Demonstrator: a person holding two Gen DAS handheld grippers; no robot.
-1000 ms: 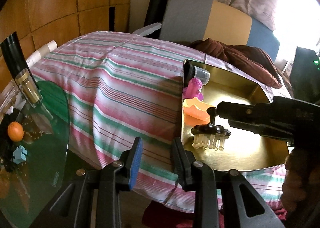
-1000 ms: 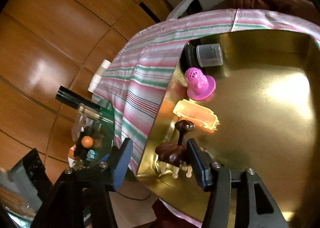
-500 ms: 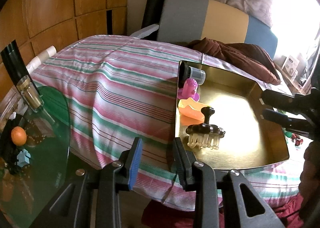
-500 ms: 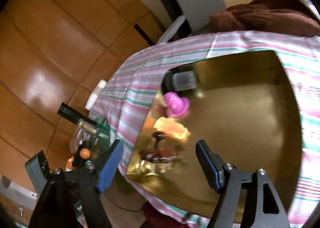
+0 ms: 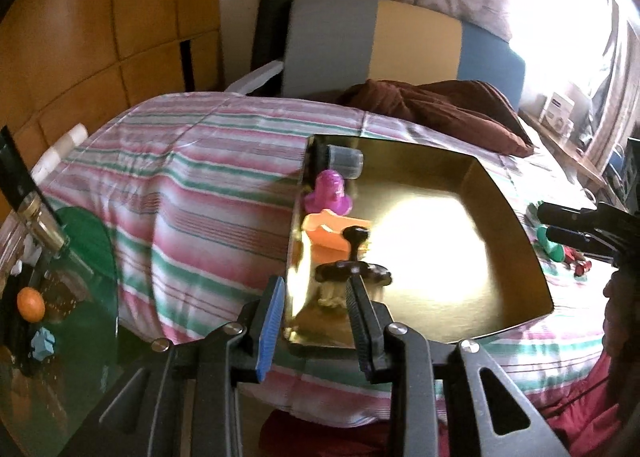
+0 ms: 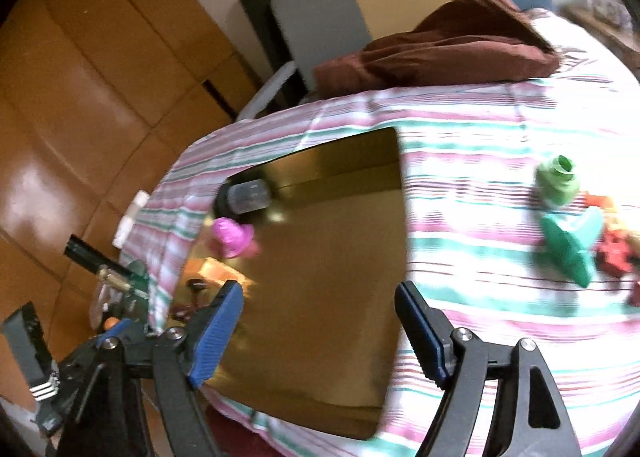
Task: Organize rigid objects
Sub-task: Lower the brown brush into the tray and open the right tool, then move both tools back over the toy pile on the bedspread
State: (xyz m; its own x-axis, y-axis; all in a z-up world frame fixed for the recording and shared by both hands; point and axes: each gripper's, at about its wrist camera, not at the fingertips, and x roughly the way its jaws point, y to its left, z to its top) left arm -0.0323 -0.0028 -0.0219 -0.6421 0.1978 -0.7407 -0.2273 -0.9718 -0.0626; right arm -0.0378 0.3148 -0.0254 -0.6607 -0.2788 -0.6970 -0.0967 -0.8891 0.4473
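Right gripper point(image 6: 320, 333) opening wide, empty, above gold tray point(image 6: 340, 257). Left gripper point(image 5: 314, 321) nearly closed, empty, at tray's corner. Loose green toys point(image 6: 568, 233) on striped bedspread point(image 6: 480, 297); blurred, risk of mis-grab or knock.

right hand-held gripper point(image 6: 318, 331): withdrawn from the brown massager point(image 5: 352, 271), now off past the gold tray's point(image 5: 500, 193) right side; jaws opening, nothing between them
brown massager: released, standing alone in the tray's near-left corner
left hand-held gripper point(image 5: 314, 321): shifted nearer that corner
green toys point(image 6: 568, 233): newly in right-wrist view
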